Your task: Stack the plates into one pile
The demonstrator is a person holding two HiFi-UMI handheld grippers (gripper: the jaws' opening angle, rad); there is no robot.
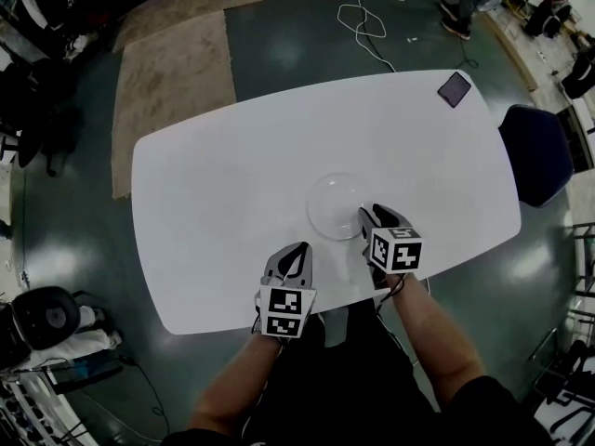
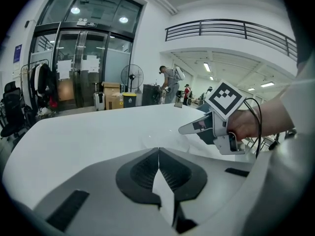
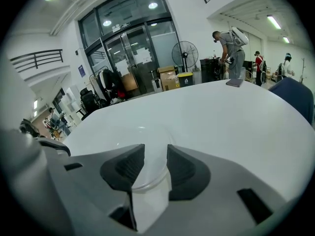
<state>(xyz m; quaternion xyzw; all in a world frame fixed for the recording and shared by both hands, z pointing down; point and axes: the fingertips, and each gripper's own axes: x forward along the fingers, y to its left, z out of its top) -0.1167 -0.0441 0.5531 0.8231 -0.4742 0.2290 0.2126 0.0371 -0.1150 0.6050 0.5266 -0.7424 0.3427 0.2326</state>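
Your right tongs [image 3: 155, 165] stand apart around the near rim of the clear plates [image 1: 337, 206], mid-frame on the bench [image 1: 214, 203], apparently leaving the pile to rest, while your left tongs [image 2: 158, 156] sit closed and empty.

White table [image 1: 223, 203]: dark phone [image 1: 455, 88] on its far right corner; blue chair [image 1: 535, 151] just off its right end; tan rug [image 1: 172, 82] beyond its far-left corner; white cable [image 1: 363, 17] on the floor past its far edge.

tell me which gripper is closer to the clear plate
Right. The right gripper is at the near right rim of the clear plate, jaws open around its edge. The left gripper, shut, sits apart from it, nearer the person.
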